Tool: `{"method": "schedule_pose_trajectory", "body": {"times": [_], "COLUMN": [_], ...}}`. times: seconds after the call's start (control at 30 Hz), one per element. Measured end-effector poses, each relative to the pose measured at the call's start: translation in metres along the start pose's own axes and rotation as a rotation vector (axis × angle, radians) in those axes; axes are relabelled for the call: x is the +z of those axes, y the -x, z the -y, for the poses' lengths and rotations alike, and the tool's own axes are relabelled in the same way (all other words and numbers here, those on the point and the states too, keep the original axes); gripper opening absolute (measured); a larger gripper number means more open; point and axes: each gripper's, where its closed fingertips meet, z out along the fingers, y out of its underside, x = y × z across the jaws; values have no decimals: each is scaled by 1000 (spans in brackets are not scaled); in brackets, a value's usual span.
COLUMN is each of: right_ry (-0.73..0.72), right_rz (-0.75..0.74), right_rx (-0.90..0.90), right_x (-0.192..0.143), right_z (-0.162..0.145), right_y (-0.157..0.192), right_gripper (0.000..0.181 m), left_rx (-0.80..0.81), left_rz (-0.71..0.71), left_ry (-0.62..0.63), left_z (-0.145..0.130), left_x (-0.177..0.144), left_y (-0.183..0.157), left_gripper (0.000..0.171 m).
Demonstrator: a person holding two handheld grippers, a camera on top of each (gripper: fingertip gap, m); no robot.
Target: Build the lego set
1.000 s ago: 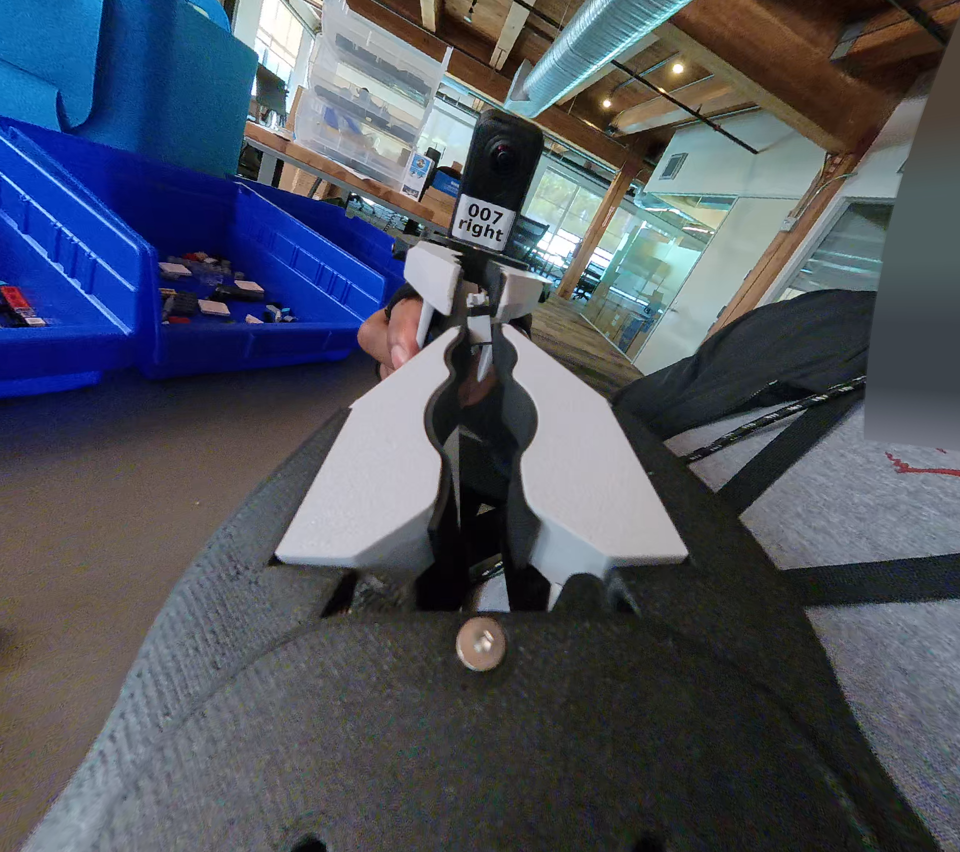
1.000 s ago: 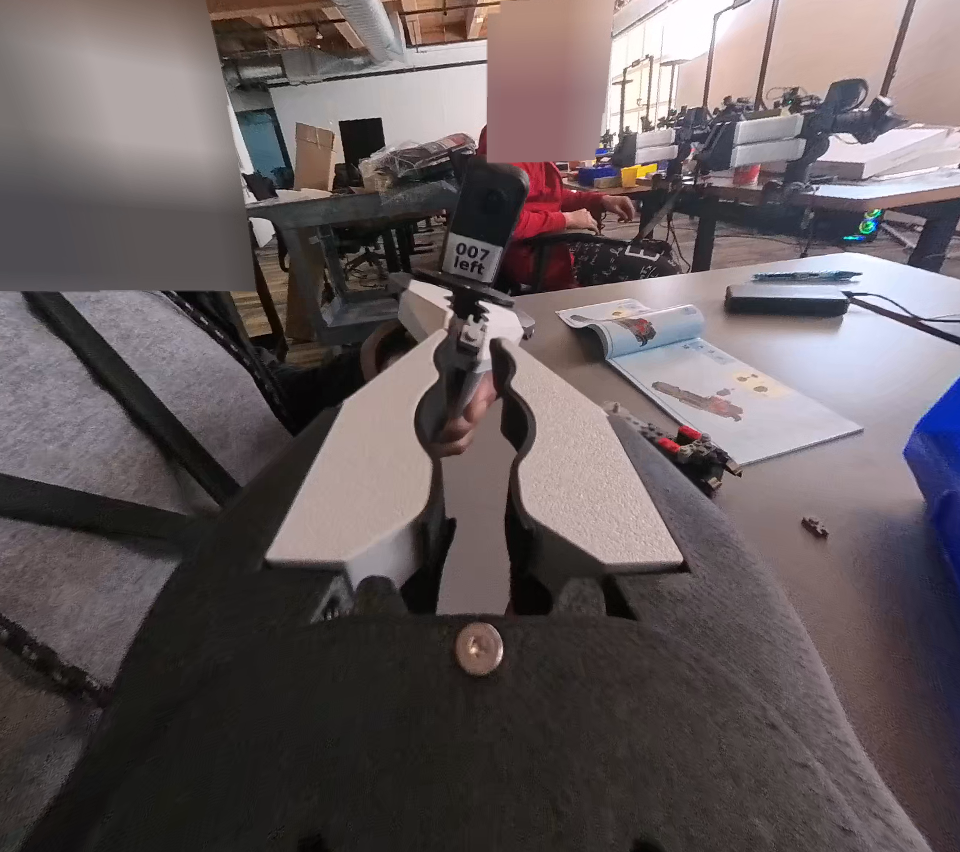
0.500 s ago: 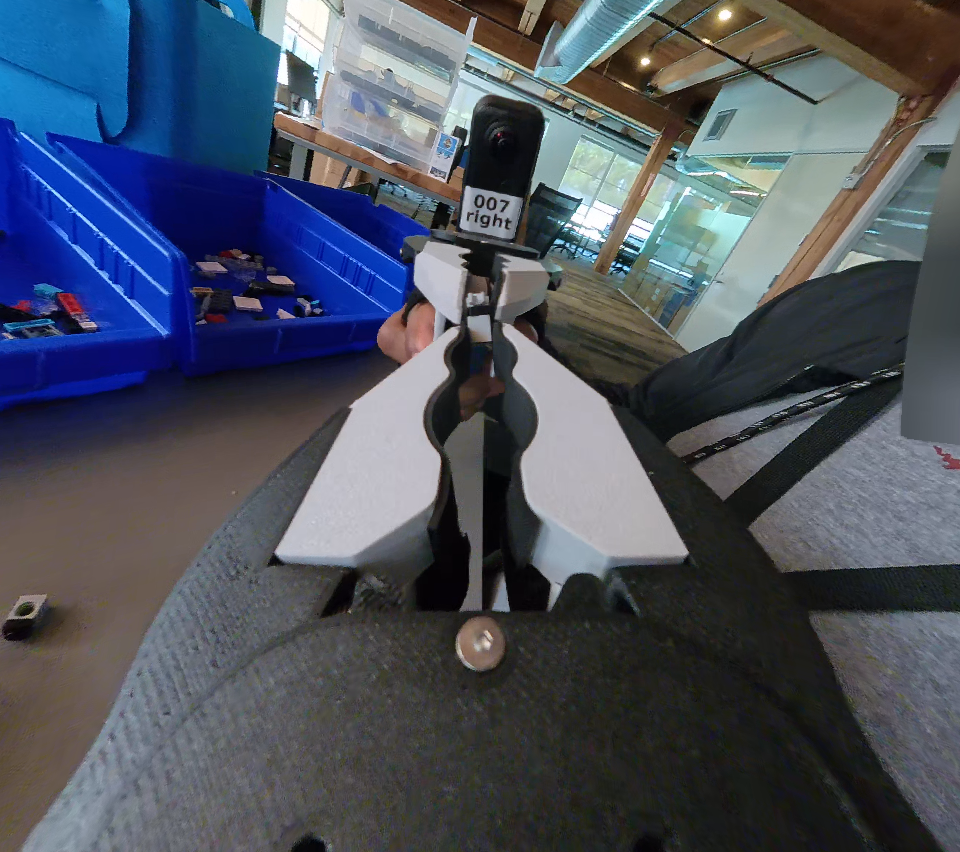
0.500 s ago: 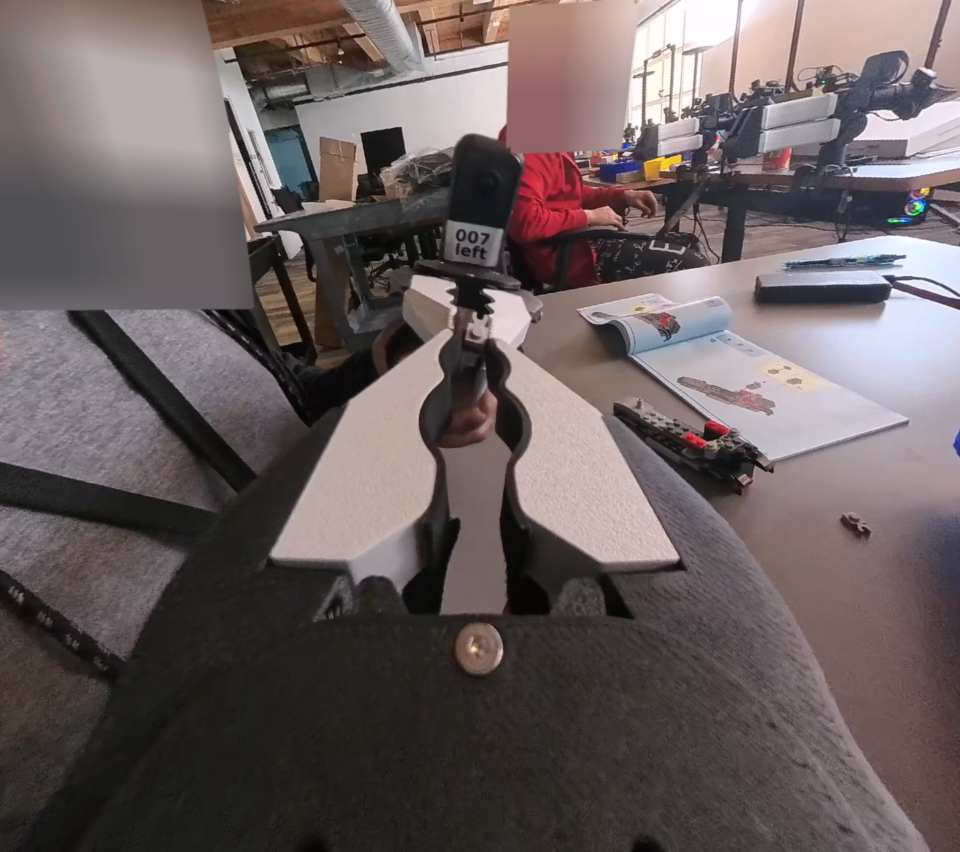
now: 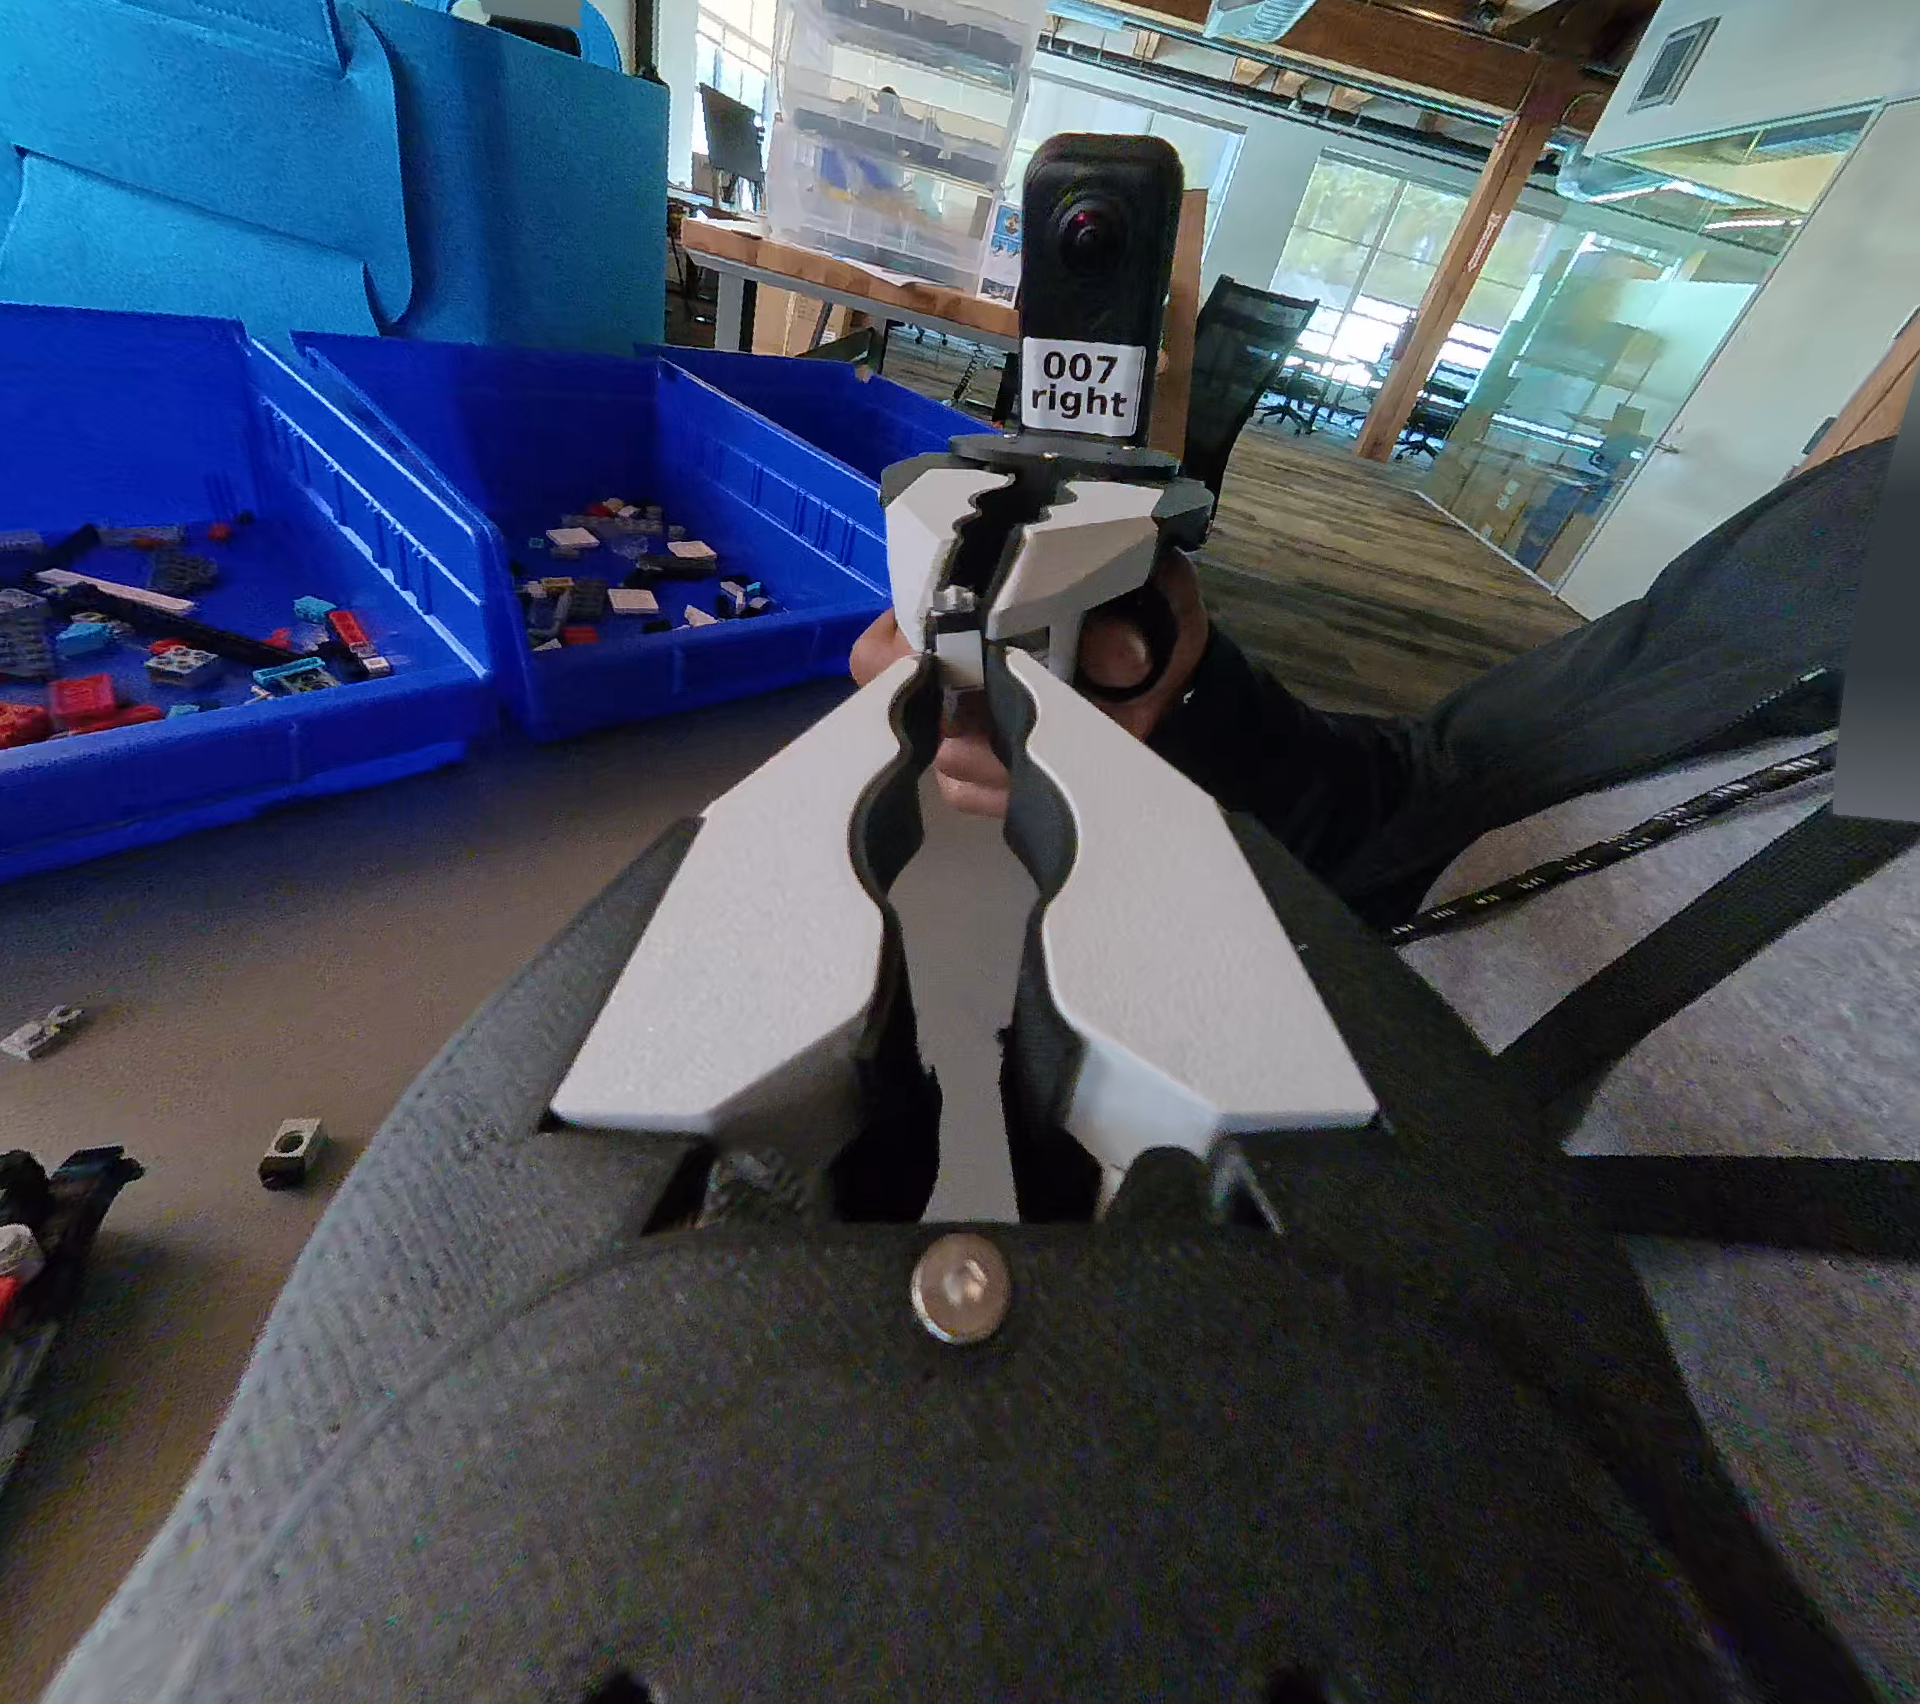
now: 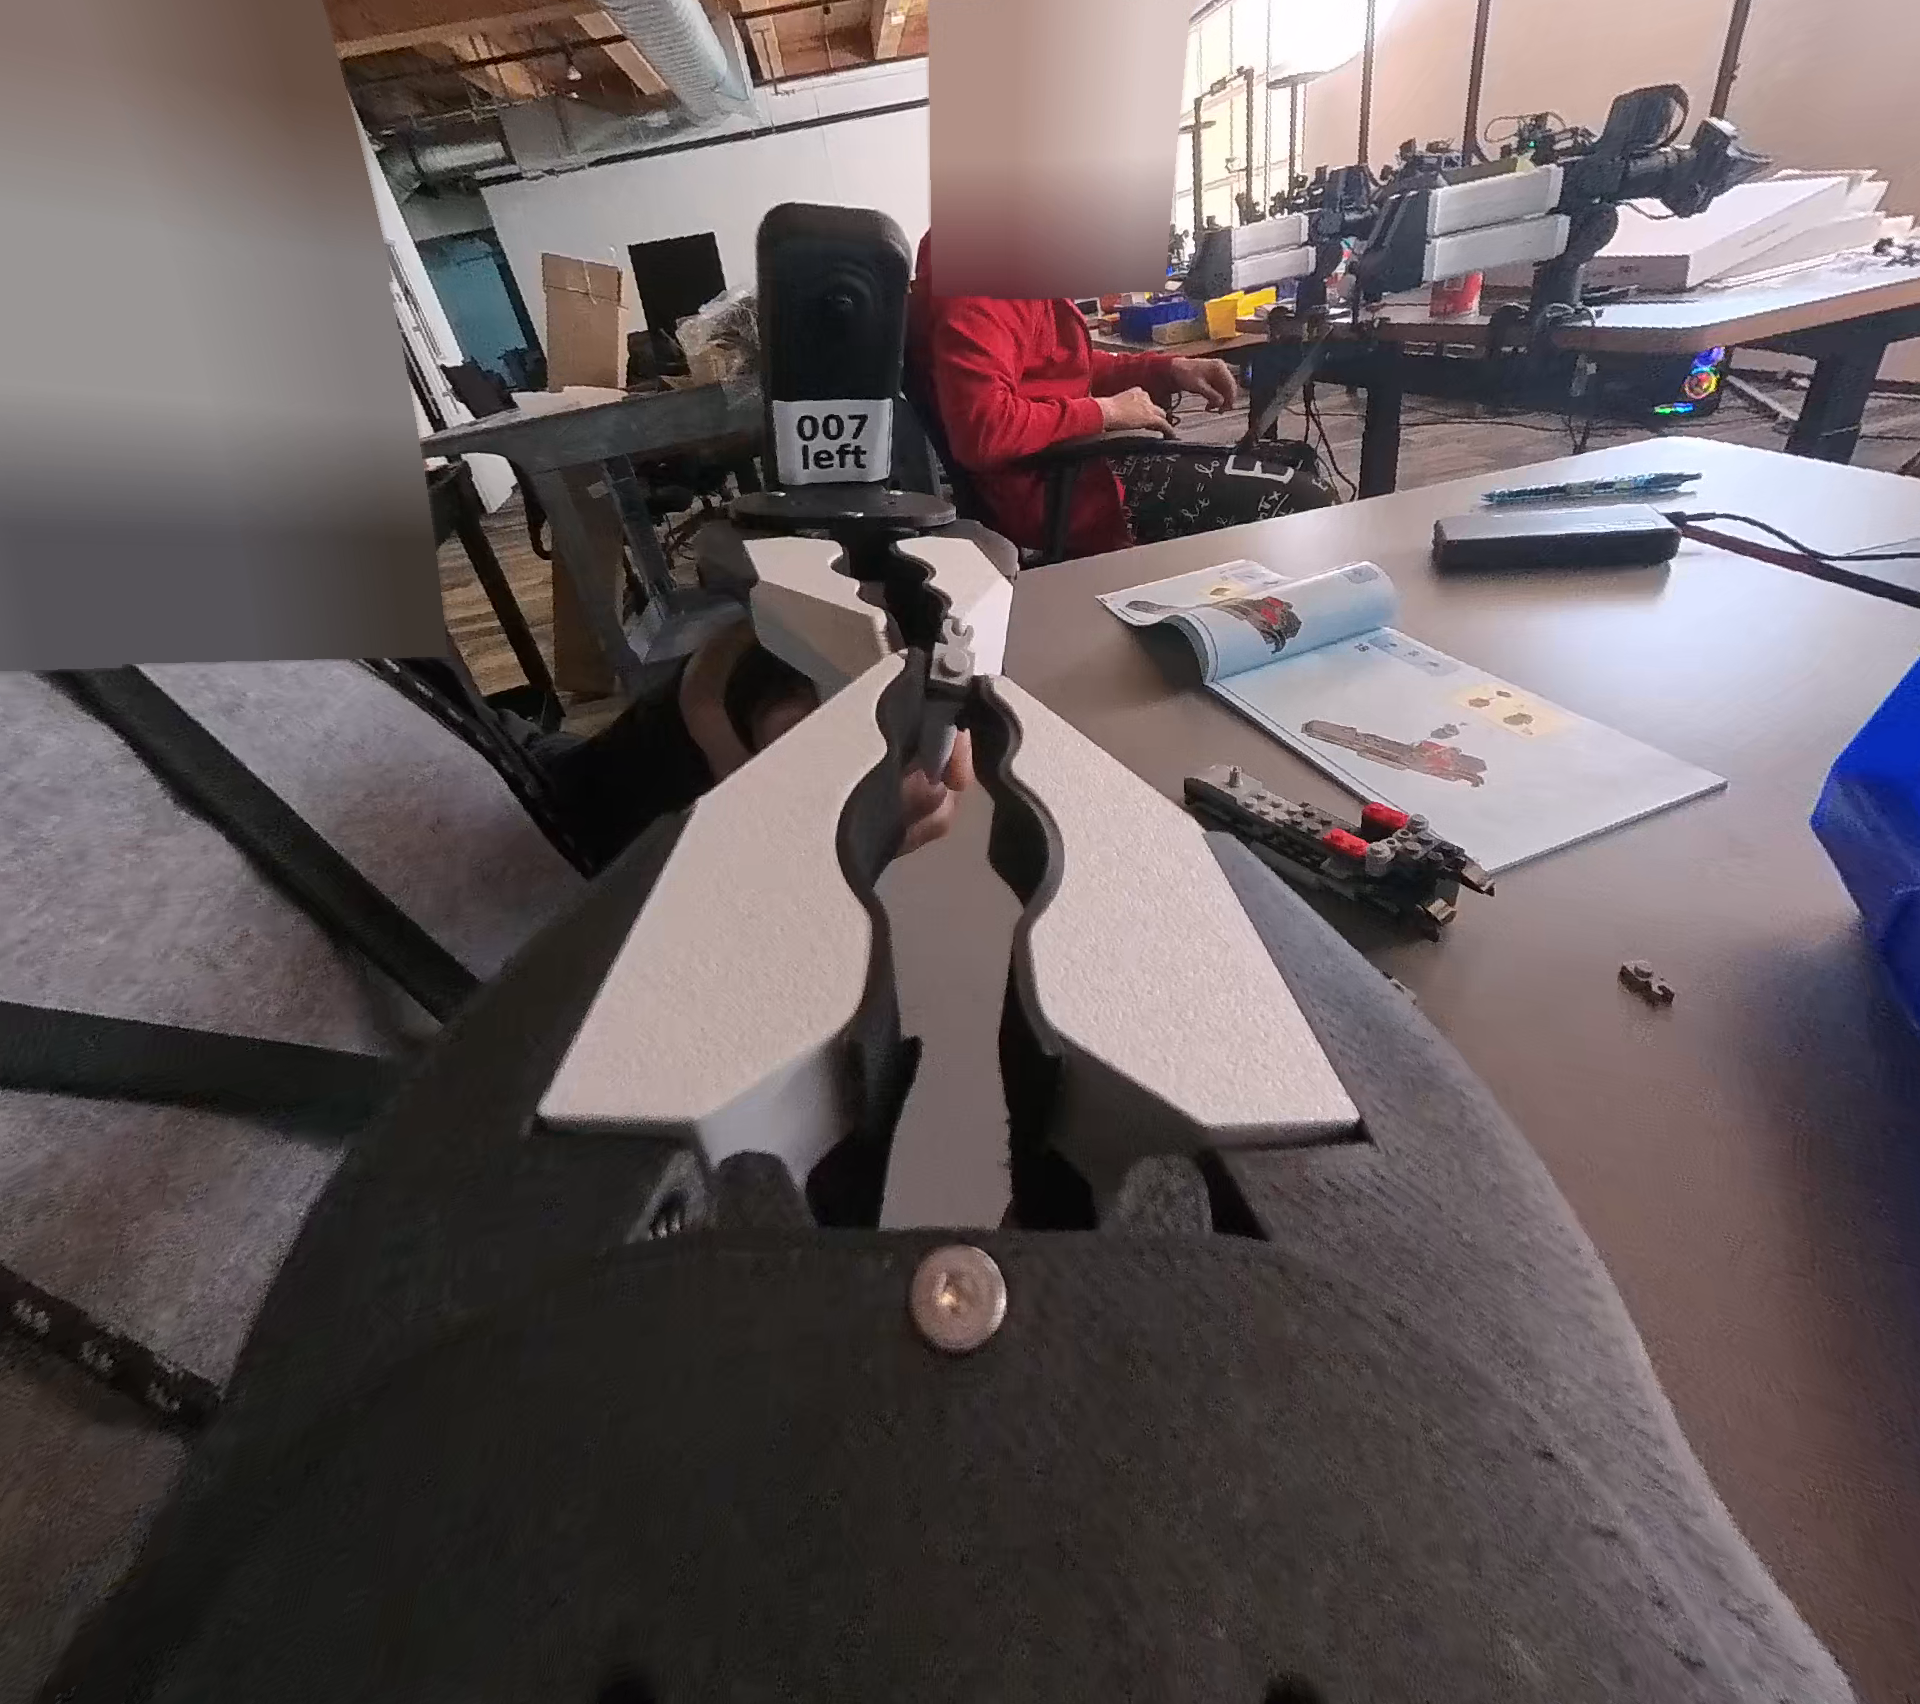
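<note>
Small grey lego bit (image 5: 954, 641): up in the air over the table edge, right where the tips of both grippers meet. Studs show on it in the R wrist view (image 6: 952, 665).
L gripper (image 5: 956, 683): fingers almost together, pinched on the small grey lego bit, pointing at the other gripper.
R gripper (image 6: 945, 698): fingers also nearly together, tips pinched on the same bit from the other side. Can't tell if it is one bit or two stuck together.
R hand (image 5: 1132, 657): wrapped round the R gripper's handle, black sleeve behind it.
L hand (image 6: 925, 807): only partly seen btwn the fingers, low behind the tips.
Half-built lego model (image 6: 1340, 833): long, dark grey w/ red bits, flat on the table (image 6: 1662, 1187), touching the near edge of the booklet (image 6: 1403, 698).
Booklet: open, pages up.
Loose bits: one dark bit (image 6: 1647, 981) near the model; two more (image 5: 294, 1150) (image 5: 42, 1031) on the table in front of the bins.
Blue bins (image 5: 312, 745) (image 5: 675, 698): side by side, touching, each w/ mixed lego bits inside.
Power bank (image 6: 1553, 537): black, far side of the table, cable plugged in.
Person in red top (image 6: 1018, 397): sits at another desk, well apart.
</note>
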Motion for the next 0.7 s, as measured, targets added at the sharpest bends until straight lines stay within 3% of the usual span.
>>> {"method": "schedule_pose_trajectory", "body": {"times": [0.33, 0.53, 0.7], "right_ry": [-85, -132, -110], "right_rz": [35, -23, 11], "right_rx": [-48, -278, -102], "right_x": [-4, -12, -9], "right_z": [11, 21, 23], "right_y": [5, 4, -1], "right_gripper": [18, 23, 22], "left_rx": [-205, -408, -410], "left_rz": [-149, -303, -301], "left_ry": [-97, -164, -152], "left_z": [7, 12, 8], "left_x": [-3, -6, -3], "left_y": [-3, -9, -9], "left_gripper": [8, 8, 8]}}
